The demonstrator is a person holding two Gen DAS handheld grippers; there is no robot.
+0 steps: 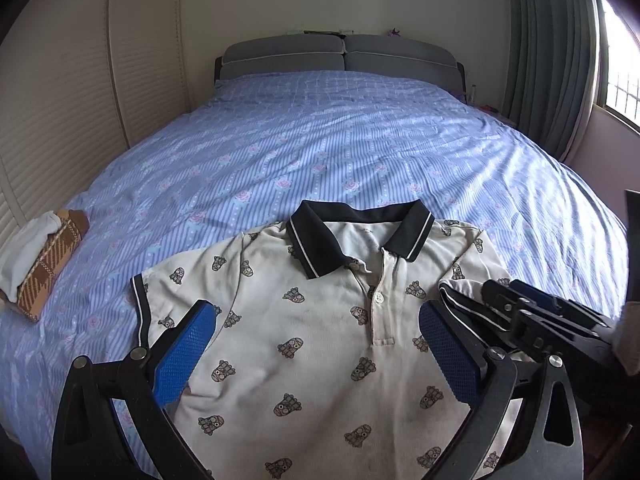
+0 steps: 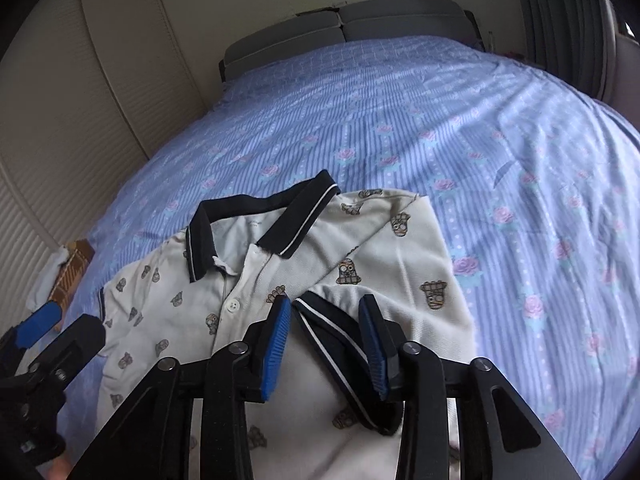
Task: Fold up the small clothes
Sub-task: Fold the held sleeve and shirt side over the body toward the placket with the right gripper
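On the striped floral bedsheet [image 1: 320,152], lying front-up: white printed polo shirt [image 1: 304,320], soft piqué knit, stiff dark collar [image 1: 316,240]. Right sleeve [image 2: 340,332] already folded inward; left sleeve and body still waiting. Left gripper [image 1: 316,352] hovering spread wide; right gripper [image 2: 324,344] part-open, straddling sleeve cuff, not pinching.

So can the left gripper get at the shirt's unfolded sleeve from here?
Probably yes: the left gripper is open above the shirt, and that sleeve lies flat with nothing on it.
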